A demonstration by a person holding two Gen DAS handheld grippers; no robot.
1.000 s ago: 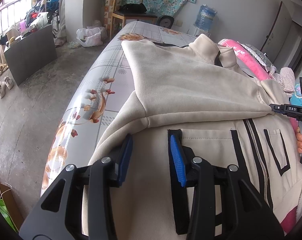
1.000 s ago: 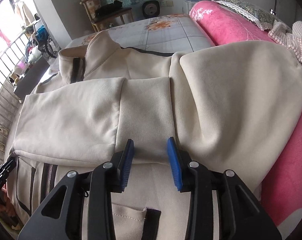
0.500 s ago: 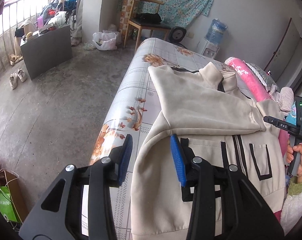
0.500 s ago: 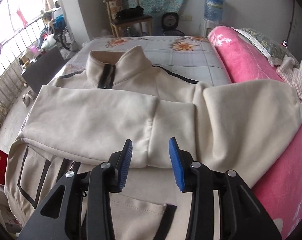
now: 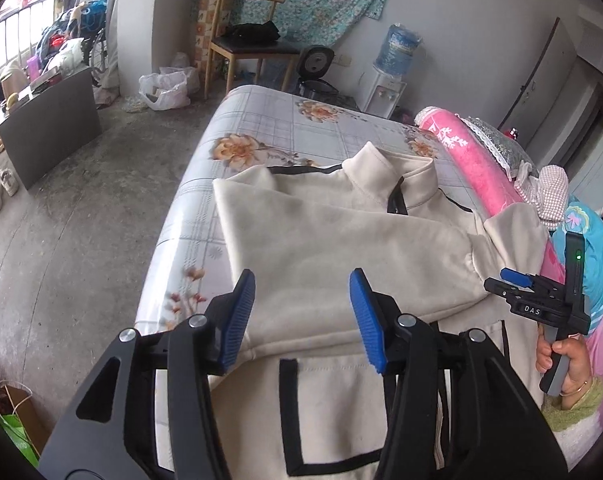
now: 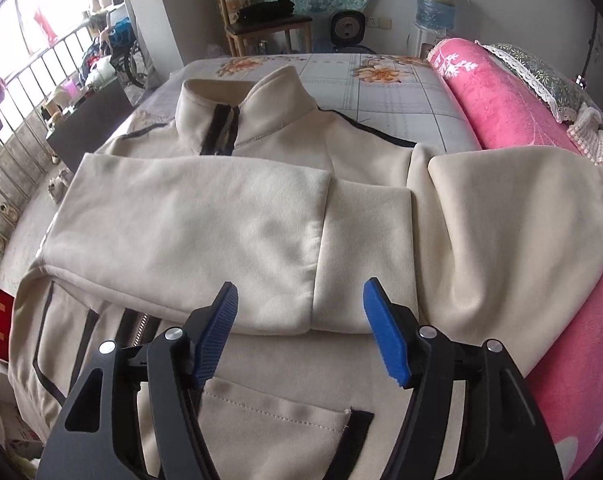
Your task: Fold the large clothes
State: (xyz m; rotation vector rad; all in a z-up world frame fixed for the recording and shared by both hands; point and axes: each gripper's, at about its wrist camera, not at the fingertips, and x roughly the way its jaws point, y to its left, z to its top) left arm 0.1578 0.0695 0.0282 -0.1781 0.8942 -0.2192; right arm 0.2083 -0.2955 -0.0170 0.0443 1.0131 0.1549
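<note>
Lying face up on the bed (image 5: 285, 128), the cream jacket (image 6: 261, 216) has its stand-up collar (image 6: 269, 104) toward the far end and both sleeves folded across the chest. The sleeve on the left of the right wrist view (image 6: 189, 220) crosses over the cuff of the other sleeve (image 6: 501, 232), which bends in from the side nearest the pink blanket (image 6: 509, 92). Black trim outlines the pockets (image 5: 325, 412) on the lower front, and the zipper (image 6: 221, 132) runs down from the collar.

The left claw (image 5: 301, 314) hangs above the near edge of the folded sleeve; its jaws are opening, and nothing sits between its blue pads (image 5: 237, 316), which stand clear of the cloth. The right claw (image 6: 299, 330) hovers over the spot where the two sleeves overlap; its jaws are also opening, wide apart, with the fabric below them and not pinched. In the left wrist view the right claw (image 5: 517, 280) shows at the jacket's far side, held by a hand (image 5: 565, 364) in a green sleeve cuff (image 5: 573, 408).

Beyond the bed stand a wooden chair (image 5: 245, 40), a water dispenser (image 5: 393, 68) and a small fan (image 6: 347, 26) against the wall. A dark cabinet (image 5: 49, 124) stands on the concrete floor (image 5: 81, 240) to the left.
</note>
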